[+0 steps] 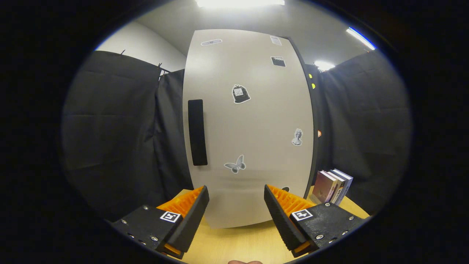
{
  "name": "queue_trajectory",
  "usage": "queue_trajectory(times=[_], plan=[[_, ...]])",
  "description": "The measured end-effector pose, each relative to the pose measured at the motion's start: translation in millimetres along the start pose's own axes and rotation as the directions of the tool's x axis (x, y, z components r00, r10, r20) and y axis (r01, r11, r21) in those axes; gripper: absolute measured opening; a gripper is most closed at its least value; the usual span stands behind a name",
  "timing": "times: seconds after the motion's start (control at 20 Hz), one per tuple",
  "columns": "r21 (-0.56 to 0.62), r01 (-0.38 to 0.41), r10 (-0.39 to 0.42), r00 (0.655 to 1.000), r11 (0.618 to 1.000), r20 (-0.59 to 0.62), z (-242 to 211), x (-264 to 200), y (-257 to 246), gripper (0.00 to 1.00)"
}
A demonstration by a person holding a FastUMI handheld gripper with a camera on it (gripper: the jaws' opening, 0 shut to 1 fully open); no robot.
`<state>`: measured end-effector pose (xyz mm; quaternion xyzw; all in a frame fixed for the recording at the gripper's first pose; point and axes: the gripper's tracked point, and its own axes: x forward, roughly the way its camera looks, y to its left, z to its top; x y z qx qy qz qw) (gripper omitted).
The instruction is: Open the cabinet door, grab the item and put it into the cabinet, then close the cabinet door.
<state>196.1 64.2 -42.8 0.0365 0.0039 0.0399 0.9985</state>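
Across the middle of the frame stands the cabinet (253,121), its door (256,146) closed, dark handle (197,132) at left. At lower centre the gripper (236,200) jaws are spread apart, grasping nothing. Lower right, books (332,186) rest on the wooden surface (238,245).

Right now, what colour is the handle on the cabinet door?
Black, on a pale door; clearest in the gripper view: handle, cabinet door.

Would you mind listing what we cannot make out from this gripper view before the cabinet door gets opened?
- Cabinet interior: hidden behind the closed cabinet door.
- Stickers on the door: too small to read.
- Books beside the cabinet: titles too small, lower parts hidden by a finger of the open gripper.
- Wooden table: cut off below.
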Motion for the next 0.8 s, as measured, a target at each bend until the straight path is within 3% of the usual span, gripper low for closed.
queue_trajectory(times=[0.8], plan=[[-0.001, 0.018, -0.018, 0.999, 1.0, -0.037, -21, -6, 3, 0.94]])
